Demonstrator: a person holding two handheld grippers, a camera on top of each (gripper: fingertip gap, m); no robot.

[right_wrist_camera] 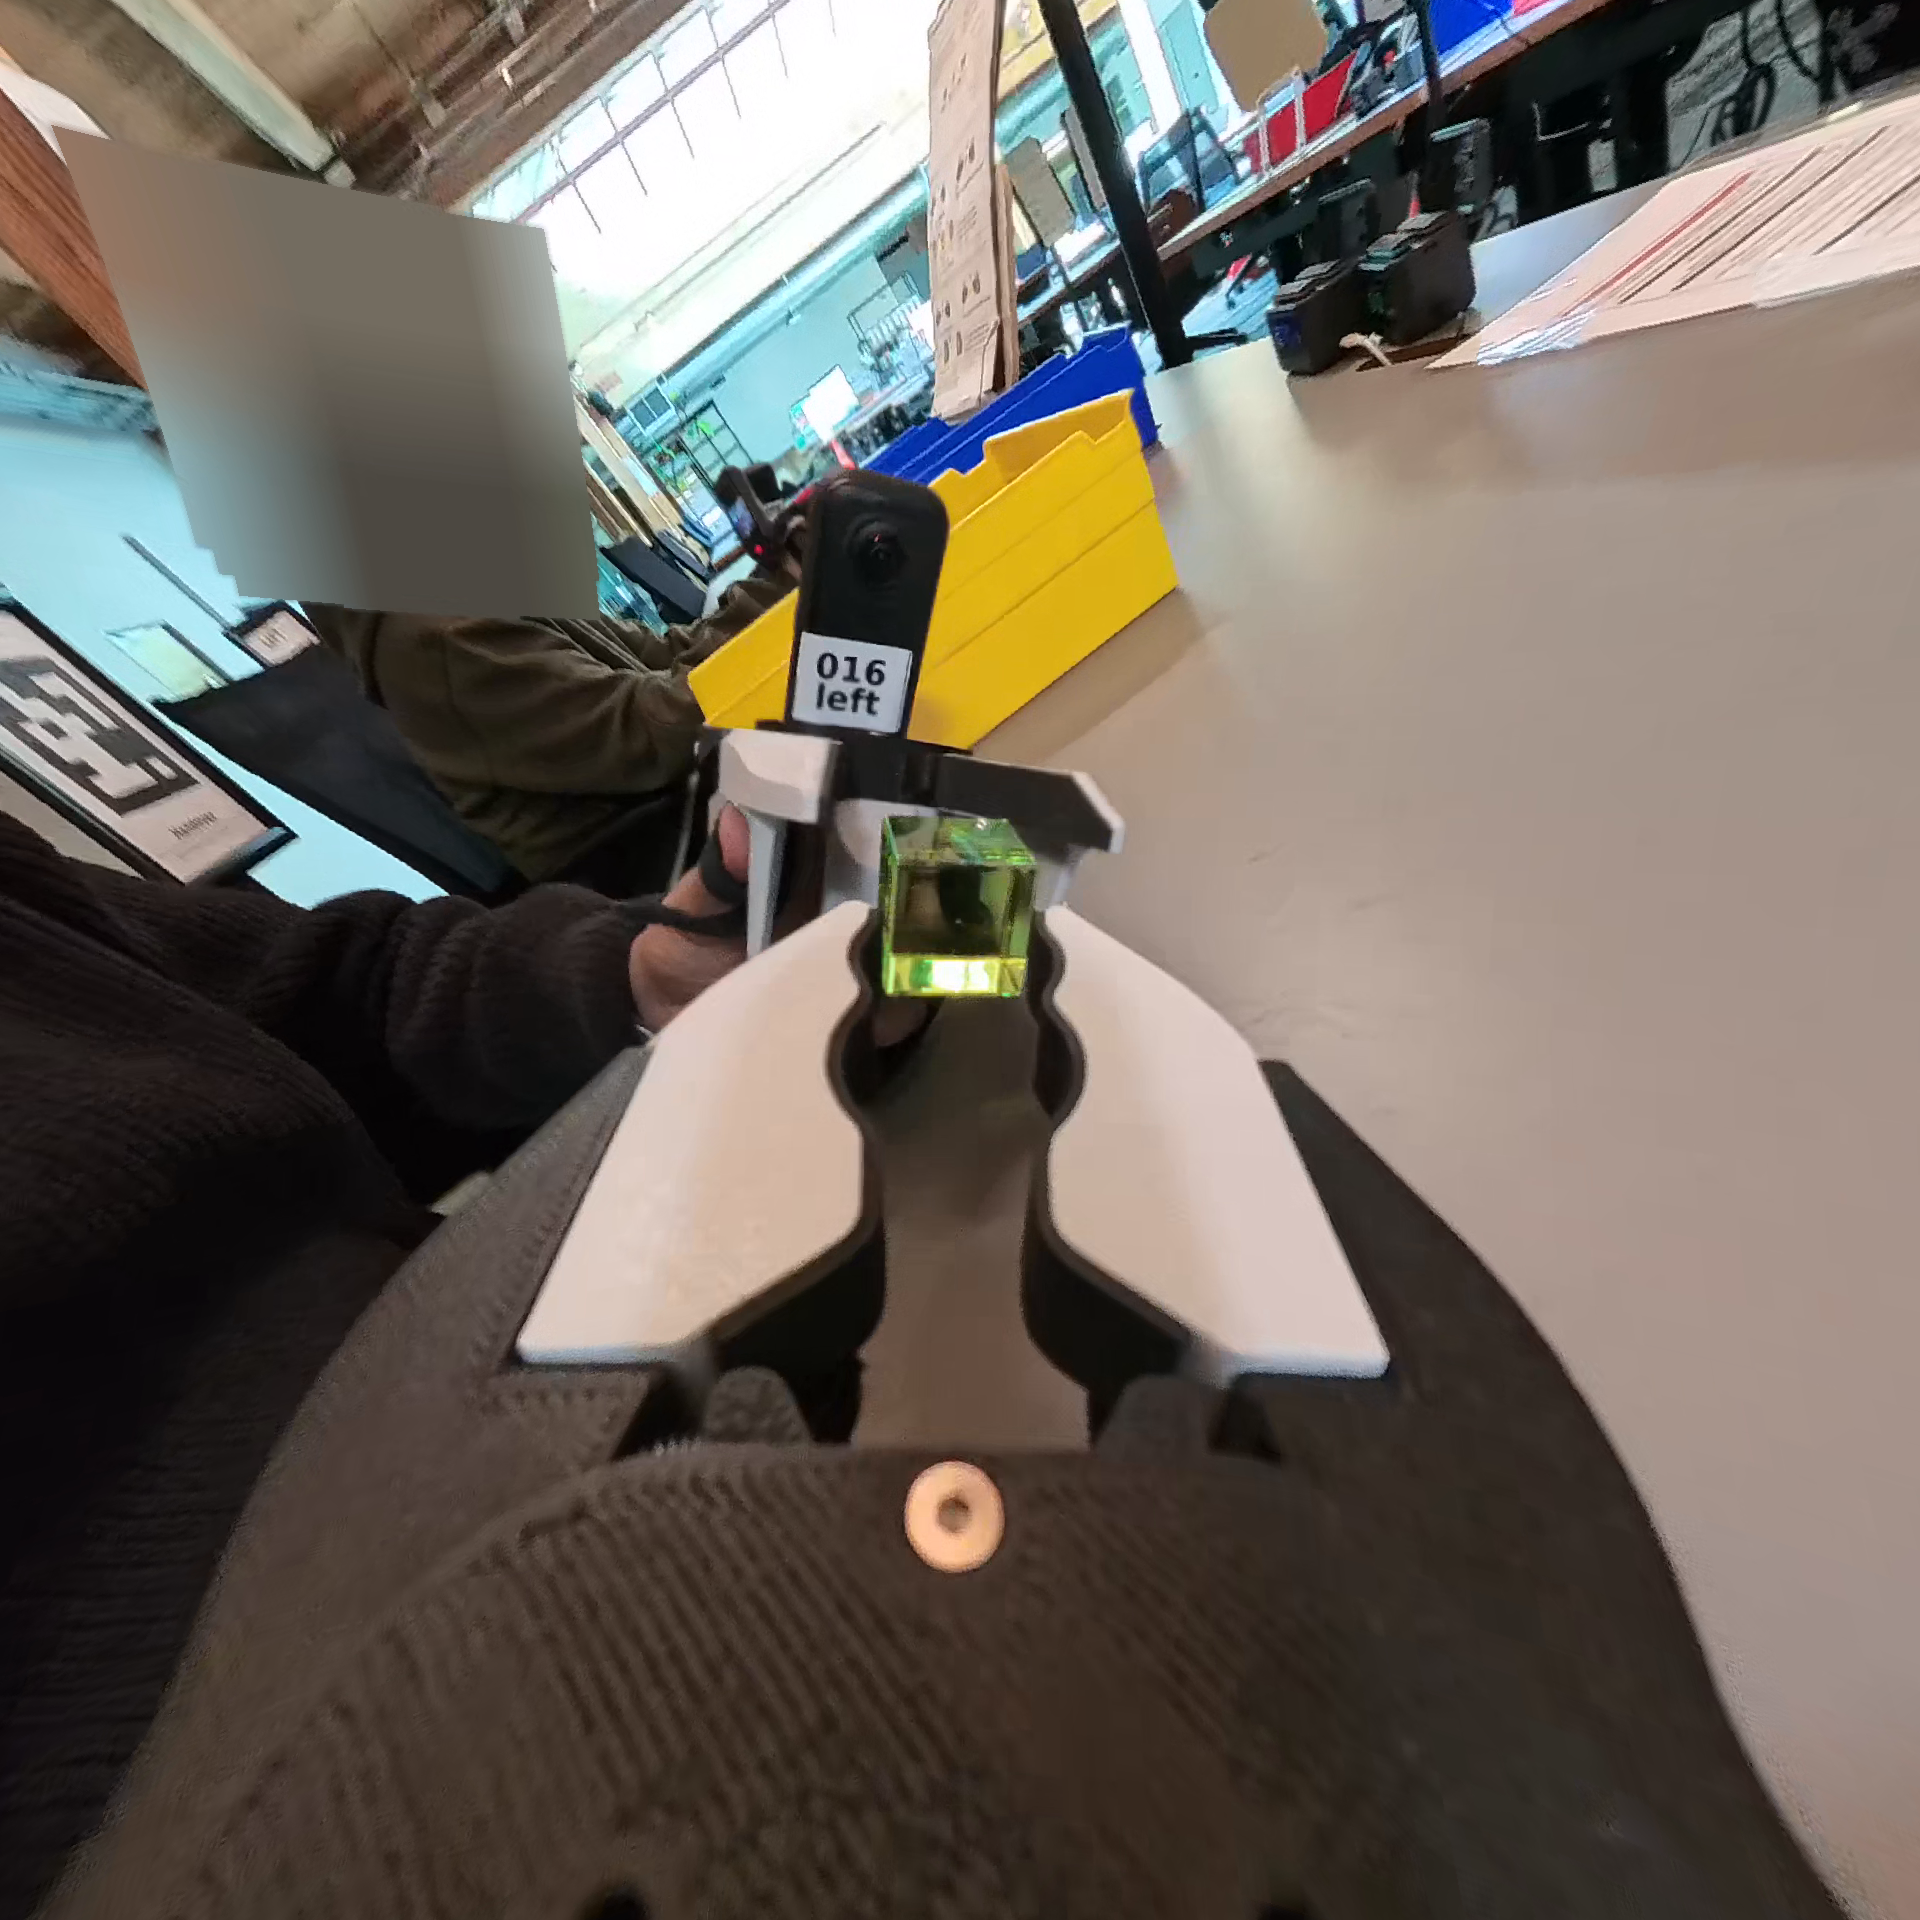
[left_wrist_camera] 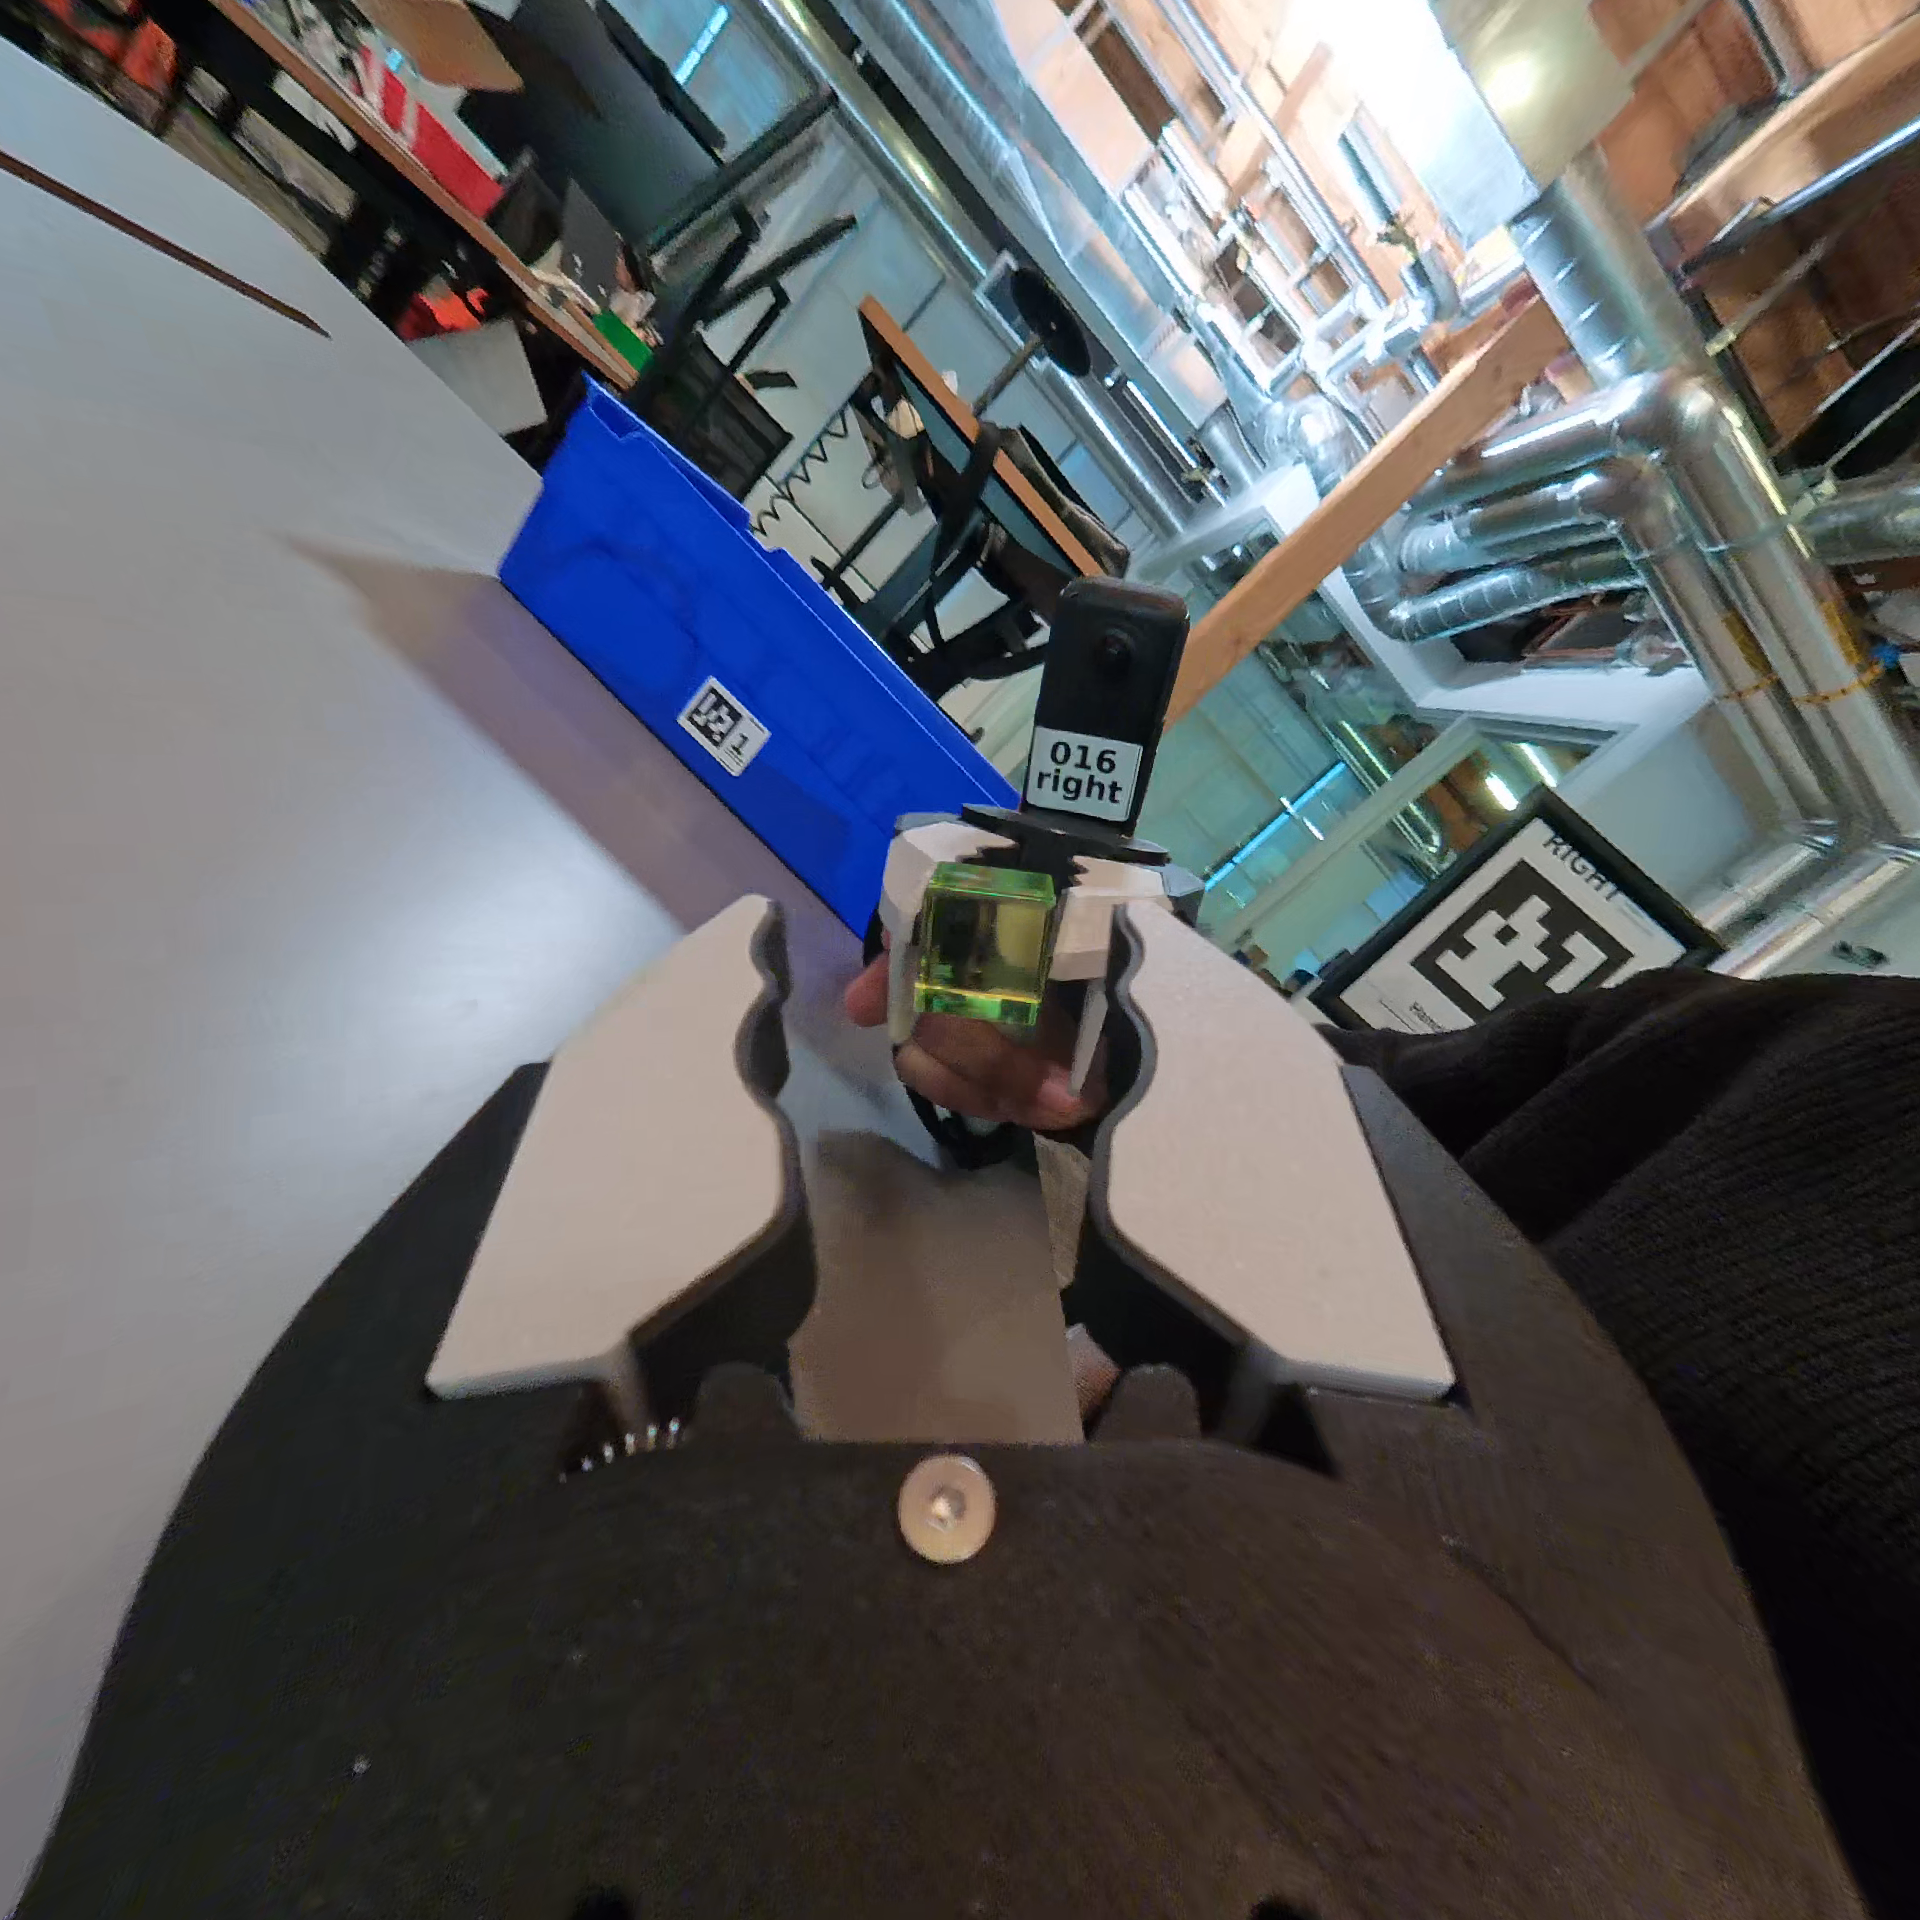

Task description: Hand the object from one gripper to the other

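The pale tabletop (right_wrist_camera: 1507,831) fills the right side of my right wrist view, and it lies tilted on the left of my left wrist view (left_wrist_camera: 260,779). On it, far from me, a yellow bin (right_wrist_camera: 1039,561) stands with blue bins behind it; in the other view a blue bin (left_wrist_camera: 727,665) with a small square marker sticker sits at the far edge. My arms are in a dark knitted sleeve (right_wrist_camera: 260,1039), and both are raised above the table so that the two tools face each other, tip toward tip.

My right gripper (right_wrist_camera: 951,956) points forward and is pinching the green transparent cube (right_wrist_camera: 956,909) at the very tips of its white fingers (right_wrist_camera: 748,1143); both tips press against the cube's sides. From the left wrist view I see the same tool from the front (left_wrist_camera: 997,935), with the cube (left_wrist_camera: 982,940) between its two white fingertips and my right hand (left_wrist_camera: 987,1070) around the handle below it.

My left gripper (left_wrist_camera: 945,997) is spread wide, and its fingers (left_wrist_camera: 665,1143) stand on either side of the cube without touching it. In the right wrist view it (right_wrist_camera: 914,831) is just behind the cube, held by my left hand (right_wrist_camera: 686,935), with its black camera upright on top.
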